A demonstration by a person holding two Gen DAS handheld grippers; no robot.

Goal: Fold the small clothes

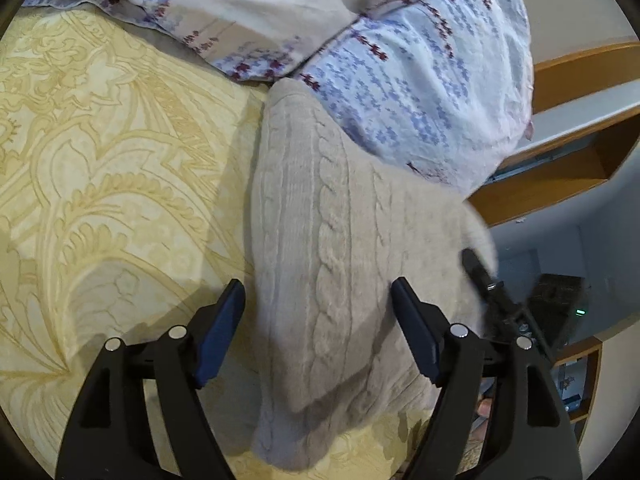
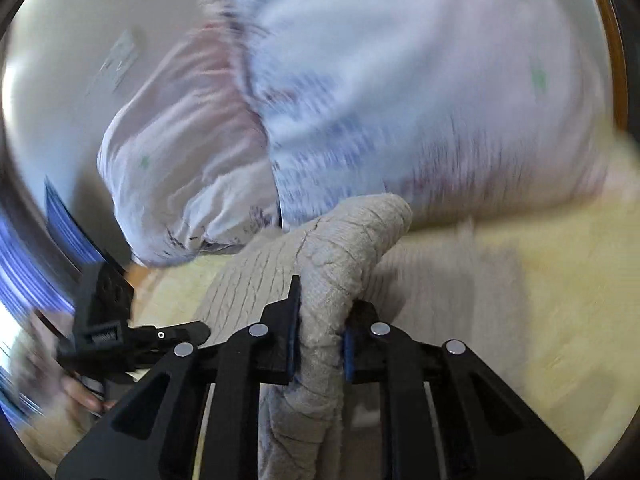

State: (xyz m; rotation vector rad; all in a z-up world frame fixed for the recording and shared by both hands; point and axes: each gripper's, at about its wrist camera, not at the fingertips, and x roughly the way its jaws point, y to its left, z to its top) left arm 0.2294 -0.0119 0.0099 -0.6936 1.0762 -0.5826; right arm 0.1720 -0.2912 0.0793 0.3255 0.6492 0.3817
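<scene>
One knit garment (image 1: pixel 332 240) lies on the bed (image 1: pixel 100 160), long axis running from the left tool (image 1: pixel 318 300) toward the pillows (image 1: pixel 420 80). Left tool spread open, straddling it. Right tool (image 2: pixel 320 324) clamped on a raised fold, nearer.

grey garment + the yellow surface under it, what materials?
Grey garment: seemingly soft knit, wool or acrylic; cable-stitch ribs and a fuzzy matte nap show. Right hand-held gripper pinches a bunched fold of it. Yellow bed cover: woven fabric, probably cotton, with a tonal leaf pattern, slight sheen; printed or jacquard unclear.
</scene>
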